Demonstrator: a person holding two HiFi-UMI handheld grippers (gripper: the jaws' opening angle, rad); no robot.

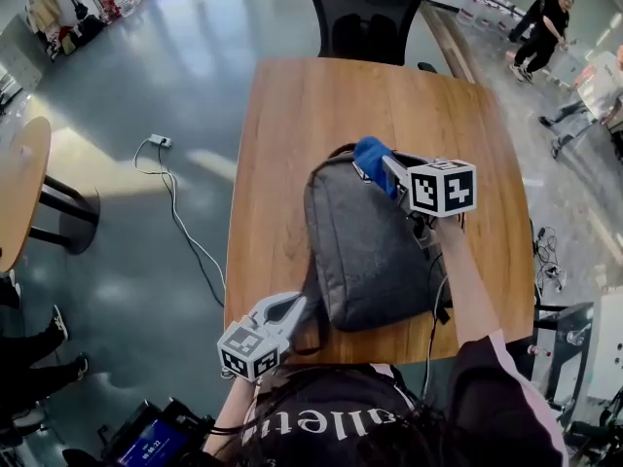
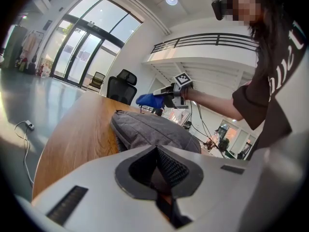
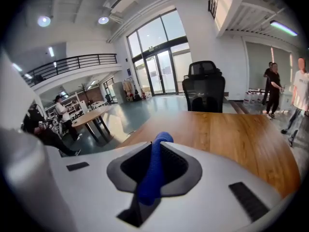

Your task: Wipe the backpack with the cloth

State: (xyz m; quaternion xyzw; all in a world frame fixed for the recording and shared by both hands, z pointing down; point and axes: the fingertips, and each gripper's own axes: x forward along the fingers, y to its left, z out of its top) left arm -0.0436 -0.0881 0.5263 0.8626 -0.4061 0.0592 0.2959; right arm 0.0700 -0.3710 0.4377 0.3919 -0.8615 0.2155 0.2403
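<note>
Cloth [image 3: 153,175] — between right tool's [image 1: 378,168] jaws

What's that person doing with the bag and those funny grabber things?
A person is holding a gripper in each hand over a wooden table. The right gripper is pinching a blue cloth at the far end of a grey backpack lying flat there. The left gripper, jaws together, sits by the backpack's near corner.

Wooden table [image 1: 292,163]; black office chair [image 1: 365,13] behind; white cable [image 1: 162,142] on floor.

Open office: swivel chair [image 1: 365,13], mezzanine [image 3: 72,64].
</note>
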